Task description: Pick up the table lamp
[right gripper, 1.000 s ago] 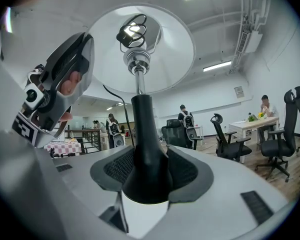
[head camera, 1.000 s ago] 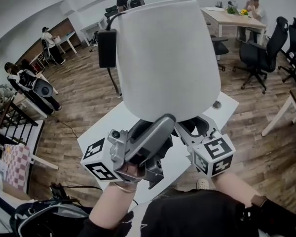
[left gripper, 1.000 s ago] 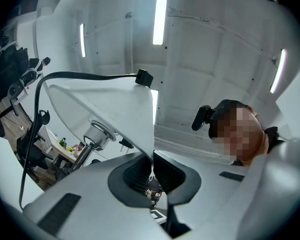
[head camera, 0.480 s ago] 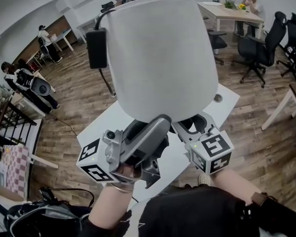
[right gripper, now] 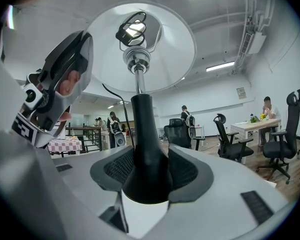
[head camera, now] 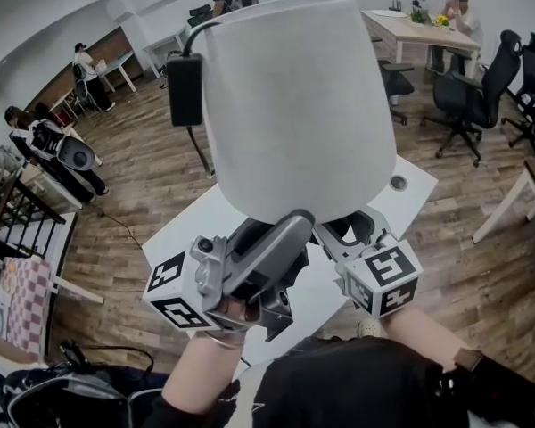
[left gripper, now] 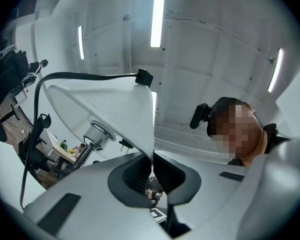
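The table lamp hangs in the air, held by both grippers. Its big white shade [head camera: 299, 105] fills the middle of the head view, above the white table [head camera: 192, 234]. My left gripper [head camera: 290, 228] is shut on the shade's lower rim; in the left gripper view the thin rim [left gripper: 149, 144] runs down between the closed pads of the left gripper [left gripper: 152, 160]. My right gripper [head camera: 343, 230] is shut on the lamp's black stem [right gripper: 142, 129], whose wide foot sits between the pads of the right gripper [right gripper: 149, 168]. The shade's inside [right gripper: 162, 49] and bulb cage show above.
A black power adapter [head camera: 185, 89] on the lamp's cord [left gripper: 80, 75] hangs at the shade's left. Black office chairs [head camera: 468, 101] and a wooden desk [head camera: 410, 34] with a seated person stand at the right; several people stand at the far left.
The lamp stays held aloft by both grippers; the shade and its hanging adapter have shifted only slightly in the head view.
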The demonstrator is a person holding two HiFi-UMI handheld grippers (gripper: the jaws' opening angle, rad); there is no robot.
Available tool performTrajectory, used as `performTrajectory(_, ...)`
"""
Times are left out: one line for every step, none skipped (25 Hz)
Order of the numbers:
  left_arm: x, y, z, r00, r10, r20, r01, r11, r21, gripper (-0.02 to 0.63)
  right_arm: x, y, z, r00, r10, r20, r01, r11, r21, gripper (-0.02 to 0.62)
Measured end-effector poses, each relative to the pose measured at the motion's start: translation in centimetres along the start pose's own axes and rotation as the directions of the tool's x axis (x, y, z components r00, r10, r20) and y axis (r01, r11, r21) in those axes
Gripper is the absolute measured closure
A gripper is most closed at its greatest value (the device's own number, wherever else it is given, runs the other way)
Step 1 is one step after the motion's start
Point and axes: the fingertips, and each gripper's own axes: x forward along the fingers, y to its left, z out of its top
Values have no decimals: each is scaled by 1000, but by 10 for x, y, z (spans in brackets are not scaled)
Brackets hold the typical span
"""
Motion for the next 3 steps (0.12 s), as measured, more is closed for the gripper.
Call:
performTrajectory(0, 0, -1, 1000, 2, -1, -2, 1000, -2, 586, 0, 0, -1, 1000, -1, -3, 1, 1000, 2, 377)
performTrajectory(-1, 0, -1, 1000, 3, -2, -3, 1000, -4, 587, -1, 1, -2, 1000, -1, -5, 1, 1000, 4, 377)
performTrajectory(-2, 0, -2, 1000, 4, -2, -4, 1000, -5, 588, -1, 2, -3, 1000, -1, -8, 1, 1000, 5, 377)
